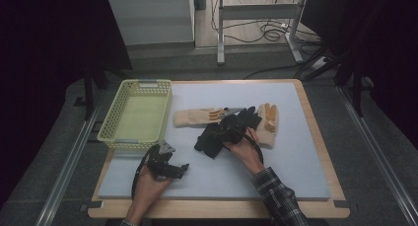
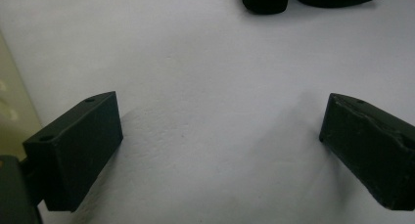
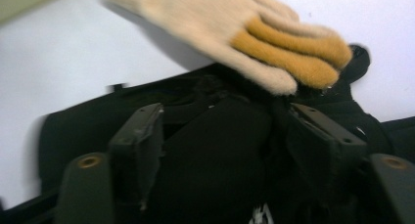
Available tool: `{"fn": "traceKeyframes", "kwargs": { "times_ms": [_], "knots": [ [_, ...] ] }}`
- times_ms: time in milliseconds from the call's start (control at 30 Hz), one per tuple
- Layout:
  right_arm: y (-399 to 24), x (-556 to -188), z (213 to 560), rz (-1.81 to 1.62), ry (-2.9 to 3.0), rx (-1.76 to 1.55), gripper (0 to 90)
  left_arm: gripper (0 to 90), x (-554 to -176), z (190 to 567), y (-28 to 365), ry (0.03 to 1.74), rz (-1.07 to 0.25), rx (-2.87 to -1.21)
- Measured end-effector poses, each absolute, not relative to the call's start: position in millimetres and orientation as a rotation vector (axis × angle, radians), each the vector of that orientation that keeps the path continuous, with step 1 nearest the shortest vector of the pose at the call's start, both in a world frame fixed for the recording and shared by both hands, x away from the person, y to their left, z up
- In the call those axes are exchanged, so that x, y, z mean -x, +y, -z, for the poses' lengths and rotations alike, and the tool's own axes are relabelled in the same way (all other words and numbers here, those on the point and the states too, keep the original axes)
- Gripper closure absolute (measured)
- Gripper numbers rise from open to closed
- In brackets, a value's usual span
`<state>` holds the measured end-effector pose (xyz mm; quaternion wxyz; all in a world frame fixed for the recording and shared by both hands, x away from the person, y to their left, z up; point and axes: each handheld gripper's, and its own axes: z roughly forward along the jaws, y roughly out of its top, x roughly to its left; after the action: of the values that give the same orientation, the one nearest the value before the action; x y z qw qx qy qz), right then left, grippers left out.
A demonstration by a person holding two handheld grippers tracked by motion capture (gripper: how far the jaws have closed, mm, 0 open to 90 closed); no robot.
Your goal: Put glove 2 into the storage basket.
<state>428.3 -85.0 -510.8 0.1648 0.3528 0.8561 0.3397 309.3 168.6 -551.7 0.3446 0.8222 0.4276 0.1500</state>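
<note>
Pale grey mat — dark room

I am looking at a wooden bench that is carrying a pale grey mat. Lying on the mat are a yellow basket at the left, two cream gloves with orange fingertips, and a black glove sprawling between them.
</note>
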Motion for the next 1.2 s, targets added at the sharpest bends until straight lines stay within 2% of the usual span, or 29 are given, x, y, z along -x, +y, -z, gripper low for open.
{"fn": "traceKeyframes", "kwargs": {
  "times_ms": [67, 100, 167, 233, 300, 533, 867, 1033, 1200],
  "knots": [
    [-79.5, -435.5, 522.0, -0.916, 2.447, -1.038, 28.4, 2.3, -309.3, 551.7, 168.6, 1.111, -0.39, -2.135],
    [-76.7, -436.1, 527.3, -0.911, 2.448, -1.024, 34.0, 2.3, -309.3, 551.7, 168.6, 1.111, -0.39, -2.135],
    [-76.1, -434.4, 527.0, -0.945, 2.464, -1.047, 51.3, 2.3, -309.3, 551.7, 168.5, 1.111, -0.39, -2.135],
    [-74.1, -431.5, 524.3, -0.906, 2.462, -1.026, 73.0, 2.3, -309.4, 551.7, 168.5, 1.111, -0.39, -2.135],
    [-73.0, -431.2, 523.2, -0.905, 2.474, -1.036, 77.2, 2.3, -309.3, 551.7, 168.5, 1.111, -0.39, -2.136],
    [-79.9, -423.8, 496.0, -1.013, 2.508, -1.008, 78.2, 2.3, -309.5, 551.7, 168.7, 1.111, -0.39, -2.137],
    [-92.4, -376.3, 462.1, -1.138, 2.583, -0.878, 77.8, 2.3, -309.5, 551.9, 168.3, 1.113, -0.391, -2.13],
    [-102.5, -347.7, 459.8, -1.18, 2.611, -0.823, 77.7, 2.3, -309.3, 551.9, 168.2, 1.115, -0.389, -2.128],
    [-107.8, -322.0, 476.1, -1.191, 2.642, -0.802, 77.3, 2.3, -309.3, 552.0, 168.1, 1.115, -0.389, -2.126]
  ]
}}
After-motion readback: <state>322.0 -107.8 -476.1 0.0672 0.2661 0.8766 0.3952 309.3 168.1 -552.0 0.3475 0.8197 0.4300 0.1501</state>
